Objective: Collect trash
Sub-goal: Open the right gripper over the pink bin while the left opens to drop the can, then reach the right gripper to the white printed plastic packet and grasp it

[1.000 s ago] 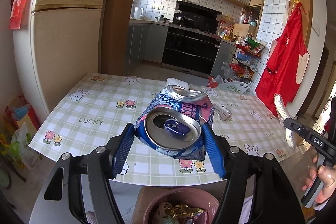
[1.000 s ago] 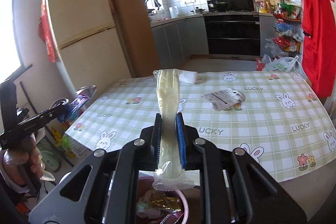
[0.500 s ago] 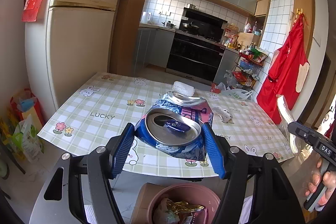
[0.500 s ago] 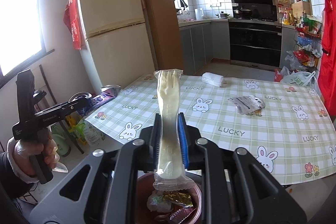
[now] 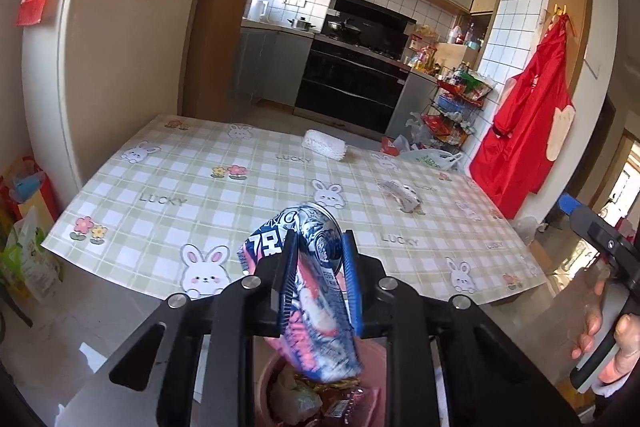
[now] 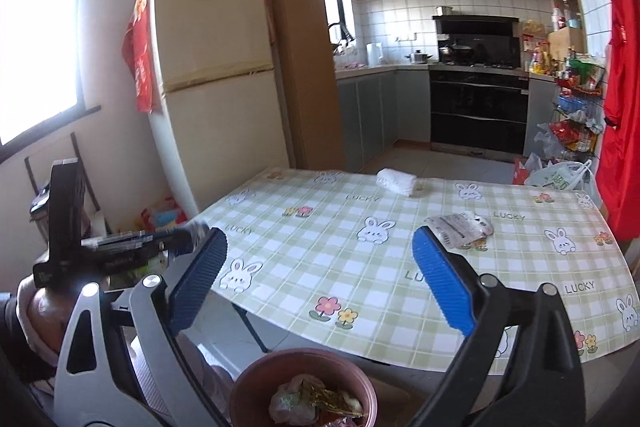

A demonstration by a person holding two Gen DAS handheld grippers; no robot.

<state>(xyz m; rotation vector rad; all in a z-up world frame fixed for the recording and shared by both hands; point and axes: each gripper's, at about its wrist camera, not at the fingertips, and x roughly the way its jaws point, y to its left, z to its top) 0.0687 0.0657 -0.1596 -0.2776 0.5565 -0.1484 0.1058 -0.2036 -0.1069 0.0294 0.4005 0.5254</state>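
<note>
While the left gripper [image 5: 318, 259] hangs right over the pink trash bin [image 5: 268, 379] below it, we're at the drop step: jaws closing on the crushed drink can [image 5: 308, 291], pads pinching it flat w/ its lower end pointing into the bin, so next move needs a release. Right gripper [image 6: 318, 267] is empty, jaws opening wide, nothing btwn them, bin just under it; I'd send it ahead to the crumpled wrapper [image 6: 460, 225] on the table [image 6: 320, 259].

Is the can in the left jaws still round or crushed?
Crushed: the can is squashed flat and narrow between the closing jaws.
</note>
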